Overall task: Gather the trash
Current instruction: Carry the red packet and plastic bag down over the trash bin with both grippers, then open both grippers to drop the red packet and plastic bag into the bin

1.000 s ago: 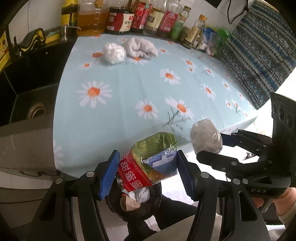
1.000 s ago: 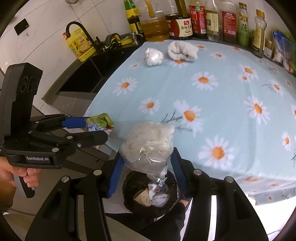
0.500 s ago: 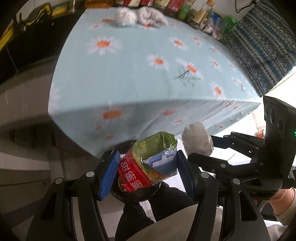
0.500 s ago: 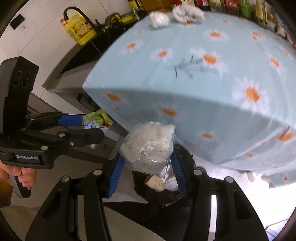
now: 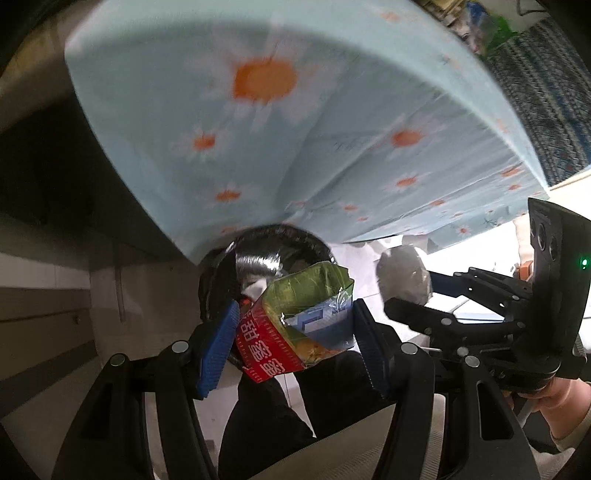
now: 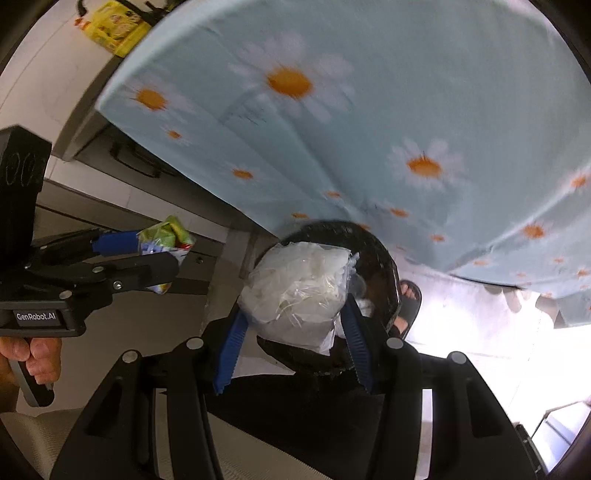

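My left gripper (image 5: 293, 332) is shut on a crumpled snack packet (image 5: 295, 328), red, green and blue, its blue pads pressing both sides. My right gripper (image 6: 291, 325) is shut on a scrunched clear plastic bag (image 6: 295, 295) with white stuff inside. Both hang just above a black-lined trash bin (image 5: 273, 247) that stands on the floor under the table's hanging cloth; the bin's rim (image 6: 384, 258) shows behind the bag, with some rubbish inside. Each gripper appears in the other's view: the right gripper (image 5: 410, 291) with its bag at right, the left gripper (image 6: 155, 247) with its packet at left.
The light blue daisy tablecloth (image 5: 295, 129) drapes down right behind the bin. Grey cabinet fronts (image 6: 122, 192) stand to the left. The person's dark trouser legs (image 5: 266, 417) and a foot in a black sandal (image 6: 410, 299) are beside the bin. A yellow packet (image 6: 114, 26) sits up on the counter.
Both grippers have dropped from table-top height to below the table's edge, tilting further down over the bin. The packet and the bag stayed gripped. The table top with its bottles has passed out of view.
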Tool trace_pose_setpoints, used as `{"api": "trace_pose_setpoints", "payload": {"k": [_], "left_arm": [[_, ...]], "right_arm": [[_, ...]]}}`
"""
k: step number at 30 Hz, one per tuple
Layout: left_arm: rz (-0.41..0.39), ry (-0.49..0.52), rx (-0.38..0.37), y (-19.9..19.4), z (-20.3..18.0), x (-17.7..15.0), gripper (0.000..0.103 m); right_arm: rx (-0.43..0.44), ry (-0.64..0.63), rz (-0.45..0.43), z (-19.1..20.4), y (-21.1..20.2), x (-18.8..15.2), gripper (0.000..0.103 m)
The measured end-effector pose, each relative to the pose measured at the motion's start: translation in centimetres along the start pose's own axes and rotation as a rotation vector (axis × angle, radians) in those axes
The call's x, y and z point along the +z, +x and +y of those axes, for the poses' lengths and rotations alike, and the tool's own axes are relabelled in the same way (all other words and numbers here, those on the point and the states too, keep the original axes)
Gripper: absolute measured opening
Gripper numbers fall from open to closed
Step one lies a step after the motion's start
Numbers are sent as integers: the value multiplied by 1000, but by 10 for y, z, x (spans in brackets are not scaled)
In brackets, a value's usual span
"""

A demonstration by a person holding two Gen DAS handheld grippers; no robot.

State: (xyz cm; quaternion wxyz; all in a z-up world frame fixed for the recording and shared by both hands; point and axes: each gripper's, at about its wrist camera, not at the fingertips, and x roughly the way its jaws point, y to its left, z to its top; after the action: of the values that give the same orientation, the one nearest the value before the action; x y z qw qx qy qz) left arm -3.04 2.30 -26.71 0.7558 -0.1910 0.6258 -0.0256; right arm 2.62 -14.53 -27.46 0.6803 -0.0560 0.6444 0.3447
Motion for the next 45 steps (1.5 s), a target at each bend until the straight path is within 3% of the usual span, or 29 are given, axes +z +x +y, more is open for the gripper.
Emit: {"api": "trace_pose_setpoints", "payload": {"k": [11, 24, 26, 28, 30, 45], "left_arm": [[49, -80, 17, 39, 17, -10, 60], [129, -93, 17, 71, 26, -15, 61], [154, -107, 29, 76, 27, -13, 62], [169, -121, 47, 80, 28, -12, 73], [163, -139, 51, 79, 31, -10, 78], [127, -163, 40, 58, 38, -6, 78]], "right_arm": [[0, 70, 72, -20, 45, -6, 52], [-8, 91, 92, -29, 62, -3, 52], [-8, 98, 91, -28, 60, -2, 56], [-12, 110, 78, -29, 58, 0, 65], [-13, 122, 72, -31, 56, 1, 68], [-16, 108, 46, -24, 39, 6, 68]]}}
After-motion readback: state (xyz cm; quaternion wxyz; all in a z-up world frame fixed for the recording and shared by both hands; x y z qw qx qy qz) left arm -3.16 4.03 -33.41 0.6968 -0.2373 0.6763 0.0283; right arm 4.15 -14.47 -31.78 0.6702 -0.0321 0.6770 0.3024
